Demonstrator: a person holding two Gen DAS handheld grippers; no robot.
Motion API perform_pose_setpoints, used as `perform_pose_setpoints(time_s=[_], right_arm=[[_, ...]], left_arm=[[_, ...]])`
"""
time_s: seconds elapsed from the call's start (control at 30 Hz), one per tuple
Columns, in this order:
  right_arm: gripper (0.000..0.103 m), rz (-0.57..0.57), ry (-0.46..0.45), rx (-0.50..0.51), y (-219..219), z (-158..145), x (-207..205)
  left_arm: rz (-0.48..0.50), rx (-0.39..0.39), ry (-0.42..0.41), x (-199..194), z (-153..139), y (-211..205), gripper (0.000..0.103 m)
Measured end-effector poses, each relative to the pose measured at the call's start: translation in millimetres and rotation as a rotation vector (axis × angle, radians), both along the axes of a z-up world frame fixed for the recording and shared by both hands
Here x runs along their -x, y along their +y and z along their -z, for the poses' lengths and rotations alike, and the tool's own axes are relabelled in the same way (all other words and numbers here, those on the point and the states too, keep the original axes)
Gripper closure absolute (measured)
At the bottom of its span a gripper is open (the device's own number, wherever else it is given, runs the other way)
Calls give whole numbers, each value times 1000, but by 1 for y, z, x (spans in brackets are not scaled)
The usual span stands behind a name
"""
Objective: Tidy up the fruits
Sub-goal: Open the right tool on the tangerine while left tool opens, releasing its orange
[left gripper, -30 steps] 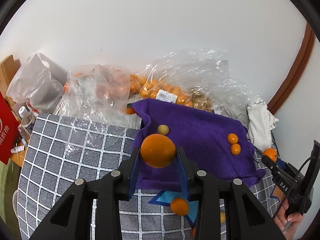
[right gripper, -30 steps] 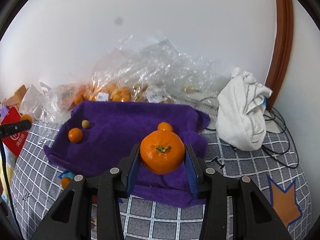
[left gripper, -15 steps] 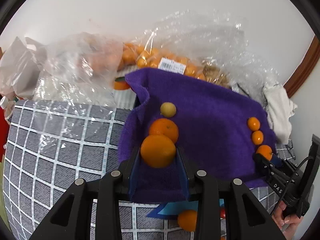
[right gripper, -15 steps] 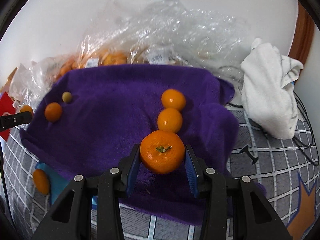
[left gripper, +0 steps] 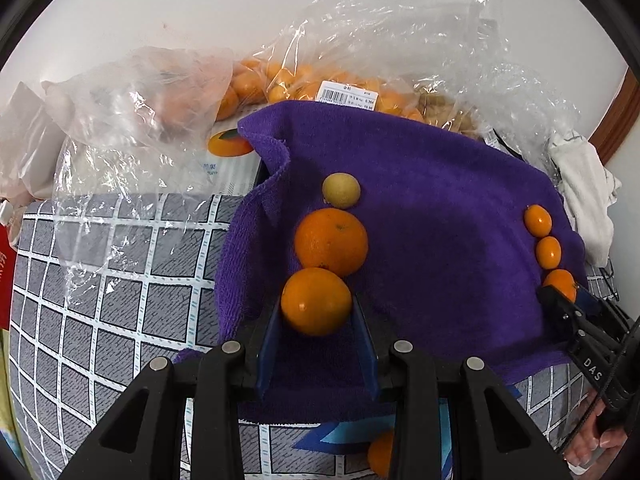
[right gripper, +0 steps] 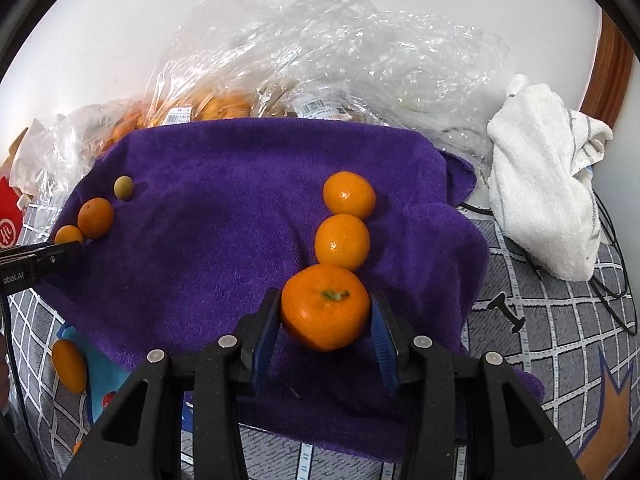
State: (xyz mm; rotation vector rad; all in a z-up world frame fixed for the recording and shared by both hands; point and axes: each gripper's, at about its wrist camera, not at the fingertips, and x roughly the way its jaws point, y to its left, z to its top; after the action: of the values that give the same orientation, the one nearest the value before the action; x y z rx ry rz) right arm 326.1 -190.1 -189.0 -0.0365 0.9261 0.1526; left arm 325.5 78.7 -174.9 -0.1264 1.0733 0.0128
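The left gripper (left gripper: 316, 312) is standing narrow, its 2 blue pads pressing on the sides of a smooth round orange (left gripper: 316, 301) just above the near left part of the purple towel (left gripper: 440, 208). The right gripper (right gripper: 325, 308) is set a little wider, and its jaws have just been opening. A stemmed mandarin (right gripper: 325, 307) is sitting between them on the near right part of the towel, with the left pad touching it and a thin gap showing at the right pad.

The grey grid tablecloth (left gripper: 100, 300) is covering the table, flat and slightly wrinkled. The towel is lying over it, plush and fuzzy, with its far left corner curling up. Behind it, crinkled clear plastic bags (left gripper: 380, 40) are piling up against the wall. 1 labelled bag is holding many small oranges, and what the others hold is too blurred to tell. A rumpled white cloth (right gripper: 548, 184) is lying at the far right.

On the towel, a larger dimpled orange (left gripper: 331, 241) is touching the held orange on its far side, with a small yellowish fruit (left gripper: 341, 189) just beyond. Beyond the mandarin, 2 glossy small citrus (right gripper: 342, 242) are lining up and touching.
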Motion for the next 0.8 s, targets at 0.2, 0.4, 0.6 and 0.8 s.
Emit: perform_pose_setpoints(time_s=[0.2, 0.4, 0.6, 0.8], right_arm=[[46, 2, -28, 12, -1, -10, 8], [38, 7, -66, 42, 0, -25, 23], [38, 58, -76, -8, -12, -43, 41], [38, 110, -138, 11, -20, -68, 71]], left_arm=[[6, -3, 6, -4, 4, -2, 69], [14, -4, 13, -7, 8, -6, 69], [-3, -25, 9, -3, -2, -7, 59], [-10, -61, -62, 28, -37, -4, 57]])
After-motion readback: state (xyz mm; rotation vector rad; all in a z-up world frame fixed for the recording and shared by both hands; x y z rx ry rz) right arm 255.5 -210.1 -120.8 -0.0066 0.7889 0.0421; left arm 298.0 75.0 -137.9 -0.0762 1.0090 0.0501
